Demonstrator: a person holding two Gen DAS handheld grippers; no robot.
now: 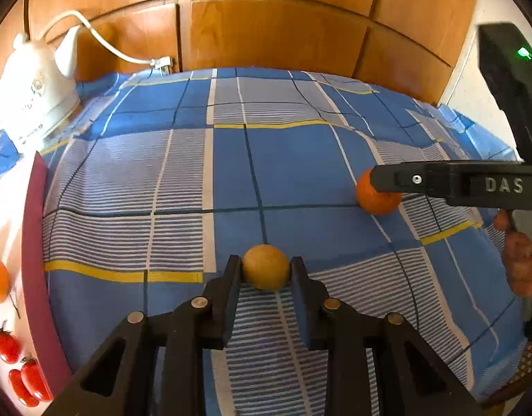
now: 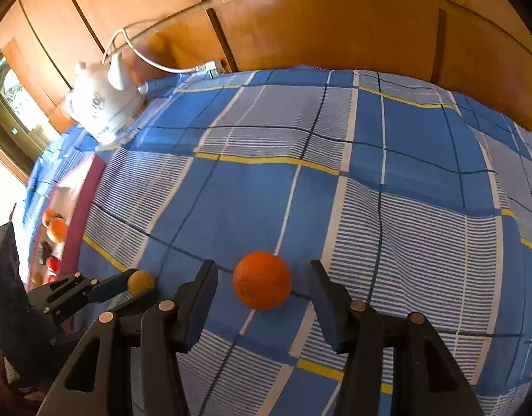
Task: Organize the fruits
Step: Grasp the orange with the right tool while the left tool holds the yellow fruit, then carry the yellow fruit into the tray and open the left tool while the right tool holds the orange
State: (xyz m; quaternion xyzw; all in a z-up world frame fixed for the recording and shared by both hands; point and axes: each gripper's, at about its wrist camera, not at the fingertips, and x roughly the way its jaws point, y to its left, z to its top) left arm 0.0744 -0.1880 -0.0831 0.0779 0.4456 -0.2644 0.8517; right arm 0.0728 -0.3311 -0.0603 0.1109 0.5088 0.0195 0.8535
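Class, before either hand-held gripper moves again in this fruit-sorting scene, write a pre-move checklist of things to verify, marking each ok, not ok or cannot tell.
1. Left hand-held gripper shut on the yellow-brown fruit: ok.
2. Orange centred between the right hand-held gripper fingers: ok.
3. Right pads pressing the orange: not ok, gaps show on both sides.
4. Tray with tomatoes in view for drop-off: ok.
5. Free space on the tray: cannot tell.
6. Kettle away from both fruits: ok.
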